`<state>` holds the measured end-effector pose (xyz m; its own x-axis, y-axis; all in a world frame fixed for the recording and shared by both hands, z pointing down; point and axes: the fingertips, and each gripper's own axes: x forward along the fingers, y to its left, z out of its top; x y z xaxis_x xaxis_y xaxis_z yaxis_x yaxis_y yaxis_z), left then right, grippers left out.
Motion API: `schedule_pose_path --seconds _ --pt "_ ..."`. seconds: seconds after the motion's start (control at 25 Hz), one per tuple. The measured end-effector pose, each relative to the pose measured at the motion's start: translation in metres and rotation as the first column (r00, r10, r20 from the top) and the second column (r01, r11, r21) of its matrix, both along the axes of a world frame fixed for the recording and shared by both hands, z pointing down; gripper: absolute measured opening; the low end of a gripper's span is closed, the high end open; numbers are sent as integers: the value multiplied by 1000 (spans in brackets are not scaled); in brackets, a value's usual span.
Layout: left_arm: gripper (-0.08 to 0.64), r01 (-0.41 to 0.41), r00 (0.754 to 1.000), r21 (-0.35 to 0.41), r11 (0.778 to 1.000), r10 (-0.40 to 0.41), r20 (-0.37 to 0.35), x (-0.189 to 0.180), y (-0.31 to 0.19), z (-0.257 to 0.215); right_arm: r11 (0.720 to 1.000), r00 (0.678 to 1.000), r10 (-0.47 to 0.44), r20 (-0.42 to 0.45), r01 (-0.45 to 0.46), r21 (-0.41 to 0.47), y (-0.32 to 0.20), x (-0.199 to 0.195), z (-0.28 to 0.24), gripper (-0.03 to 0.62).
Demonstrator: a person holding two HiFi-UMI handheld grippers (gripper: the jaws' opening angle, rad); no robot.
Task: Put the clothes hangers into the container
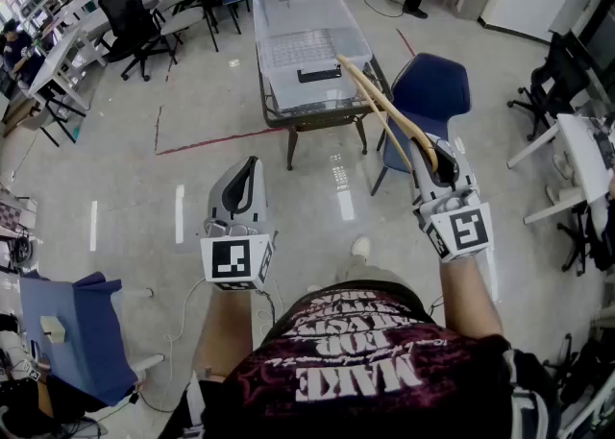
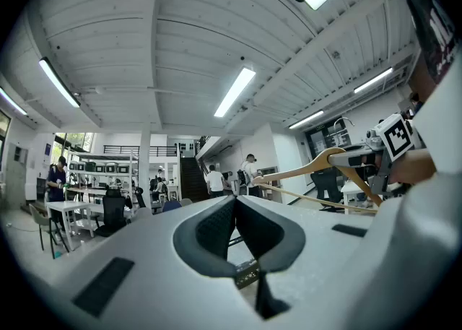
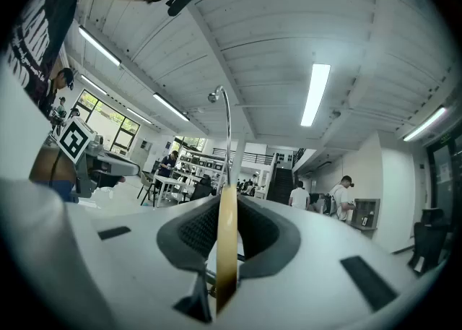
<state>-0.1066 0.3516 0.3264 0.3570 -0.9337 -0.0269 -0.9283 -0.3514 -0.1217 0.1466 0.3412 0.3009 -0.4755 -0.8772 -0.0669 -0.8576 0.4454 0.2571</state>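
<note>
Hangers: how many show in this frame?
1: a wooden hanger clamped in the right gripper, reaching toward the bin. Others inside the bin may be hidden.

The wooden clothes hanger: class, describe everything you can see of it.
The wooden clothes hanger is light tan wood, two sloping arms joined by a crossbar, with a metal hook. The right gripper is shut on it near the hook. It is held in the air, its far end pointing toward the clear container.
</note>
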Motion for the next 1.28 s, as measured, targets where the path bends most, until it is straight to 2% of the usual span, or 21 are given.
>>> schedule_pose_path --seconds 0.24,0.56,0.92,1.28 --pt "6 2 1000 7 1000 -2 15 5 -19 2 1000 1000 -9 -12 9 -5 -21 -6 10 60" --pt "6 17 999 -20 1000 -16 31 1 -50 16 999 999 -36 -19 36 -16 -54 -21 27 60" --pt "6 9 998 -38 999 -7 62 9 -112 28 998 999 -48 10 48 -34 -126 -25 40 60" --pt "6 31 999 -82 996 -28 42 13 -174 41 995 998 -63 17 64 -73 -188 -12 48 60"
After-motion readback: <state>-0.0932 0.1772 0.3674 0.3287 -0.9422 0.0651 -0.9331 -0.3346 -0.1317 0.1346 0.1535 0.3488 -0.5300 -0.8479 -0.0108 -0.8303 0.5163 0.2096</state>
